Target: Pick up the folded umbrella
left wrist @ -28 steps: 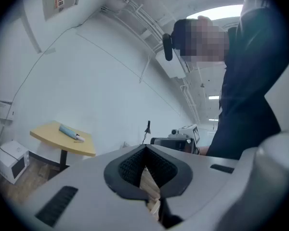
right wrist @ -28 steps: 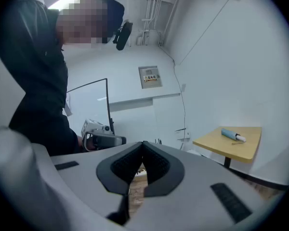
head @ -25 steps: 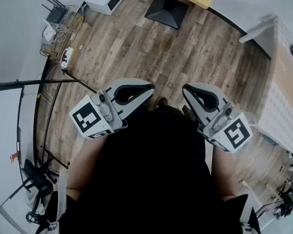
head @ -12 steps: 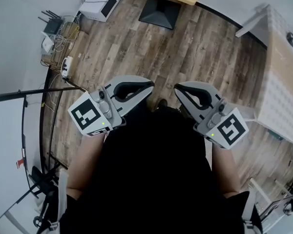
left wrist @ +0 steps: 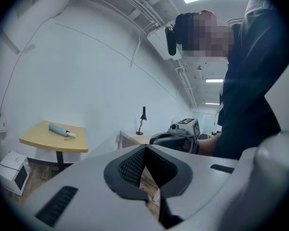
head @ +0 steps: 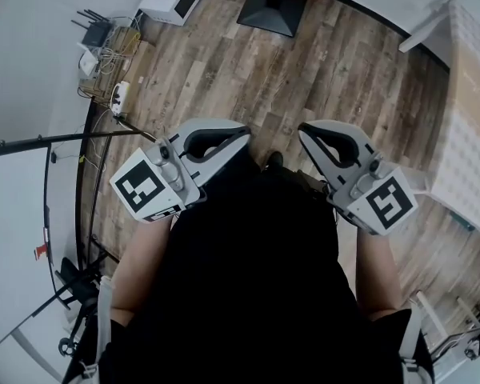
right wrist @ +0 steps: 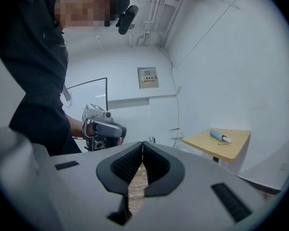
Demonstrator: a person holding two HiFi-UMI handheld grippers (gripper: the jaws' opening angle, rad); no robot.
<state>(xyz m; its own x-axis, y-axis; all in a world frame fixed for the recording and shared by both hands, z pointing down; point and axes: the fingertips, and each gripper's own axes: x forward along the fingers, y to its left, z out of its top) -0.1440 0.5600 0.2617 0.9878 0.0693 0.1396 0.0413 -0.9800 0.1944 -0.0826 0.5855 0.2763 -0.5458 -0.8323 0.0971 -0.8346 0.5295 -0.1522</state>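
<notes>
We note the left gripper (left wrist: 145, 149) with its jaws pressed together on nothing, held well short of the yellow table (left wrist: 43, 141). The folded umbrella (left wrist: 61, 130), pale blue with a white end, lies flat on that table's top near its middle, untouched. The right gripper (right wrist: 142, 145) is likewise closed and empty, and it too is well apart from the table.
</notes>
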